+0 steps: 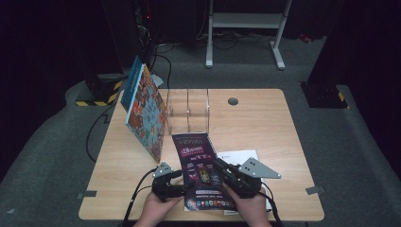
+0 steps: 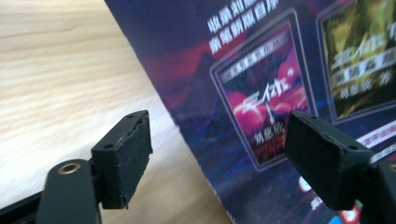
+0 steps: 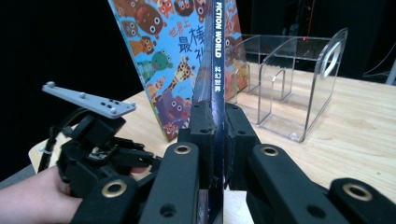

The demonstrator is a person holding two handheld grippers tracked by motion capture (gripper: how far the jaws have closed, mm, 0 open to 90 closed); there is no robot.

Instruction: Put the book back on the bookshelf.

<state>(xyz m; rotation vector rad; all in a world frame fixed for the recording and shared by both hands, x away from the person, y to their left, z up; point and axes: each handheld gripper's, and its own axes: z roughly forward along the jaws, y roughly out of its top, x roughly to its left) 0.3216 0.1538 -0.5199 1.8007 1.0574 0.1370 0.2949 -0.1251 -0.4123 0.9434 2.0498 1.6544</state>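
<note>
Right hand-held gripper (image 3: pixel 212 140) clamped on magazine (image 1: pixel 201 165) spine; left hand-held gripper (image 2: pixel 219 154) agape, jaws astride its edge

this place looks like a lab or a recording studio, not a home. a single wooden table (image 1: pixel 265 132) stands on grey carpet (image 1: pixel 359 156), and black curtains (image 1: pixel 42 38) close the room on all sides. behind the table there is a white metal stand (image 1: pixel 246 21) and loose cables (image 1: pixel 161 52) on the floor. yellow and black warning tape (image 1: pixel 97 101) marks a base at the left.
</note>
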